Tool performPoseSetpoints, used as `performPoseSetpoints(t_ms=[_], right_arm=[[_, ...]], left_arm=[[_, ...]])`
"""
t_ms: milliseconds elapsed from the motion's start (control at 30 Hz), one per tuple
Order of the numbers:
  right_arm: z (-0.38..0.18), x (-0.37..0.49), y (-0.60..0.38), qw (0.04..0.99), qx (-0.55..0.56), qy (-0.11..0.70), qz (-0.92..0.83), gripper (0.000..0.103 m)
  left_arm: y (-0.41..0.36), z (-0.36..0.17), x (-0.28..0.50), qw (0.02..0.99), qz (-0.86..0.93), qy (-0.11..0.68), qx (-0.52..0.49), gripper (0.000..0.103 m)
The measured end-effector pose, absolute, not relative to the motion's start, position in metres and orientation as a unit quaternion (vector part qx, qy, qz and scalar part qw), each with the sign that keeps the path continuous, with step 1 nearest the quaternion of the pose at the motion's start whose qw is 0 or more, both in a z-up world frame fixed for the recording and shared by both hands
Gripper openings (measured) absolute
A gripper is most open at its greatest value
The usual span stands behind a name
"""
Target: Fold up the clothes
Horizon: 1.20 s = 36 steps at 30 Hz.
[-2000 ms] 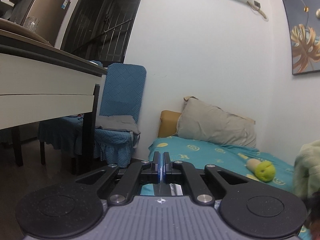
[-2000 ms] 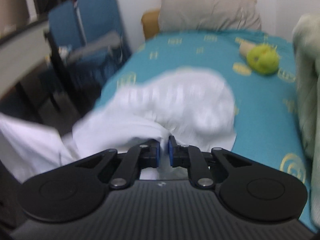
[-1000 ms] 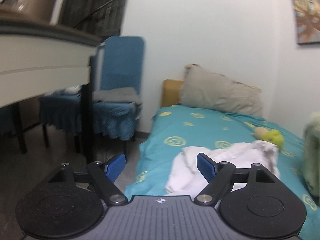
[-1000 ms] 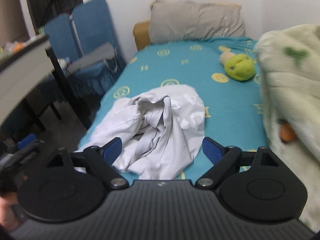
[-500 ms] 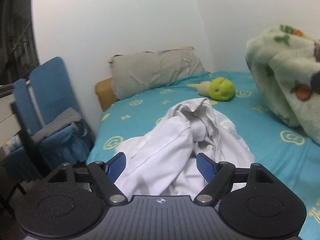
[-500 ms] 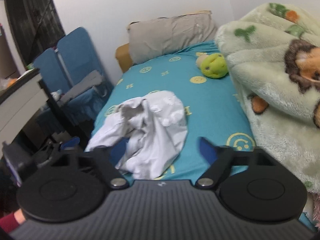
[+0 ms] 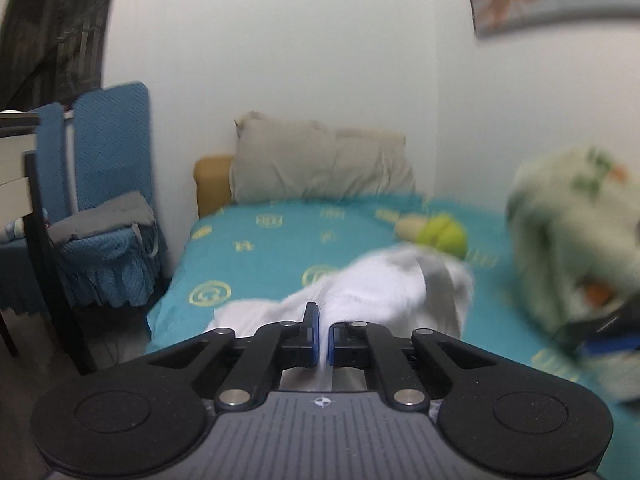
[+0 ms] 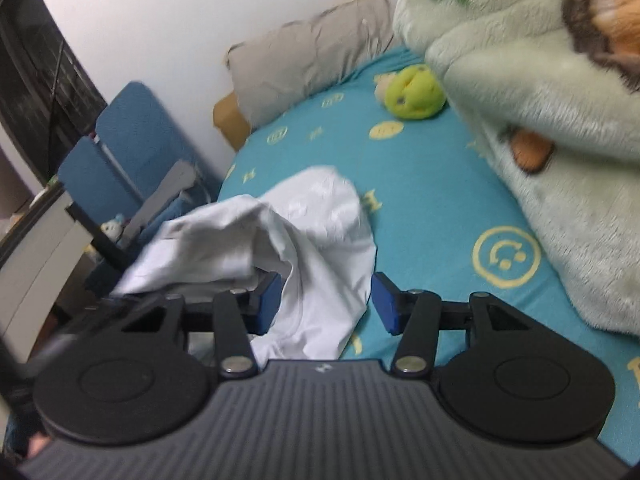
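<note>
Only rightward, left tongs (image 7: 324,338) pinching shirt (image 8: 320,240)

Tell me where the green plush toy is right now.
The green plush toy lies on the teal bedsheet near the grey pillow, beyond the crumpled white garment and left of the fluffy green blanket.

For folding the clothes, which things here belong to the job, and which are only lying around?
Belongs to the job:
- white garment, crumpled on the bed
- left gripper, shut on the garment's edge
- right gripper, jaws just closing around a fold, not yet pressing

Only lying around:
- green plush toy
- fleece blanket
- grey pillow
- blue chairs
</note>
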State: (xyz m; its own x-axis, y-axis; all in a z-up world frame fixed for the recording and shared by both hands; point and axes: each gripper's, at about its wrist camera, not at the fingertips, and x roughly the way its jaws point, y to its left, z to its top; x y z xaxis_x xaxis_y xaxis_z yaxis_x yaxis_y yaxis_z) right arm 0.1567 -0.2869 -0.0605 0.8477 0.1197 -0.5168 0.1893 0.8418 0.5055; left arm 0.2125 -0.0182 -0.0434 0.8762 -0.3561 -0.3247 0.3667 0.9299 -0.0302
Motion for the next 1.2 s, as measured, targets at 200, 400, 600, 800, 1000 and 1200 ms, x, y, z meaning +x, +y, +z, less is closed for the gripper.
performPoseSetpoints(t_ms=[200,400,600,800,1000,1200], right_arm=[[-0.062,0.15,-0.267,0.919,0.262,0.296,0.006,0.053],[-0.06,0.14,-0.245,0.914,0.243,0.324,0.027,0.053],[-0.067,0.147,-0.228,0.917,0.21,0.336,0.035,0.053],[-0.076,0.159,-0.219,0.914,0.199,0.352,0.039,0.054],[-0.077,0.165,-0.216,0.909,0.205,0.36,0.04,0.054],[-0.074,0.173,-0.227,0.906,0.229,0.357,0.024,0.054]], left_arm=[[0.033,-0.008,0.162,0.97,-0.186,0.145,-0.061,0.004],[0.087,-0.004,0.187,0.98,-0.087,0.149,-0.1,0.005],[0.101,-0.047,0.25,0.973,0.001,0.231,0.0,0.009],[0.105,-0.059,0.249,0.947,0.031,0.316,0.05,0.052],[0.074,-0.044,0.19,0.957,-0.038,0.256,0.129,0.08],[0.006,-0.076,0.19,0.928,-0.194,0.224,0.227,0.079]])
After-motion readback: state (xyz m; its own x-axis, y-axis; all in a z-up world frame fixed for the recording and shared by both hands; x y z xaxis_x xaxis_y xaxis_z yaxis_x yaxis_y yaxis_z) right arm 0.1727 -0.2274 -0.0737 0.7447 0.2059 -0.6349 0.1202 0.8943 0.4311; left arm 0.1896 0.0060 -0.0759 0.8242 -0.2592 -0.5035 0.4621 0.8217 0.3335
